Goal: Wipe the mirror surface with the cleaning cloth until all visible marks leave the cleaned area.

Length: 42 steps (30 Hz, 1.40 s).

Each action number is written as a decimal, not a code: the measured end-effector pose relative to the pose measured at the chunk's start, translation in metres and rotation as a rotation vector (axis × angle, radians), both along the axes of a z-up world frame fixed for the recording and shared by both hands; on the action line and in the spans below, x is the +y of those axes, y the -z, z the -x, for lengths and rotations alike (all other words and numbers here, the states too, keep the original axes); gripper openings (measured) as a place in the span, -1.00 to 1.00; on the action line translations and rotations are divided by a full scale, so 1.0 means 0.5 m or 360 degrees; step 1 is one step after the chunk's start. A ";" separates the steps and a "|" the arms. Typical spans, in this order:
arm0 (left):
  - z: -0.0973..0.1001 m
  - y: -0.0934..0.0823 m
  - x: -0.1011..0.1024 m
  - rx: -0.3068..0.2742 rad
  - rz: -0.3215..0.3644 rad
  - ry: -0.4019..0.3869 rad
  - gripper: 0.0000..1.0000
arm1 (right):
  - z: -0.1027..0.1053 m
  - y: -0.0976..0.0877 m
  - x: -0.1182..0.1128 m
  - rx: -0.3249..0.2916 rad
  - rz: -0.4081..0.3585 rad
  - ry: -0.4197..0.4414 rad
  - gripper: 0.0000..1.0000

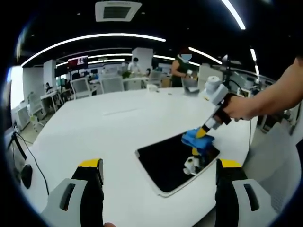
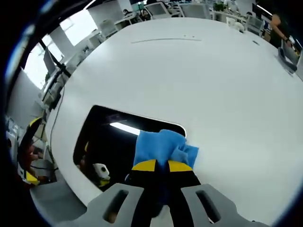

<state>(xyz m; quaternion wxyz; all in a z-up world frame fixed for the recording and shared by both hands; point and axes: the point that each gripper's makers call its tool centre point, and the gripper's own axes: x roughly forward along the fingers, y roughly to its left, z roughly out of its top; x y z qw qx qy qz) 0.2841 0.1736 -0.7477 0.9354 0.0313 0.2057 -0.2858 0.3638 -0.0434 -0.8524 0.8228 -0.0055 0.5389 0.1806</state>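
Your right gripper (image 2: 162, 166) is pinched tight on the soft blue cloth (image 2: 161, 145), pressing it on the flat mirror (image 2: 106, 142) on the white table (image 2: 189, 71). Glass breaks, so rub gently. Your left gripper (image 1: 158, 166) hangs wide apart, holding nothing.

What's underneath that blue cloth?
The blue cloth lies pressed on the mirror, near its edge, held by the right gripper. Any marks beneath the cloth are covered.
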 end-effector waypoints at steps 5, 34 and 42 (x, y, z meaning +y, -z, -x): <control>-0.001 -0.004 -0.001 -0.0008 0.0016 -0.0012 0.99 | -0.015 0.000 -0.003 0.0006 0.0005 0.0020 -0.96; -0.004 -0.004 -0.008 -0.0004 0.0010 0.0000 0.99 | -0.067 -0.001 -0.005 -0.0035 0.0021 0.0069 -0.96; -0.002 -0.007 -0.009 -0.0008 0.0019 -0.0006 0.99 | -0.070 -0.013 -0.003 -0.0017 -0.0070 0.0142 -0.96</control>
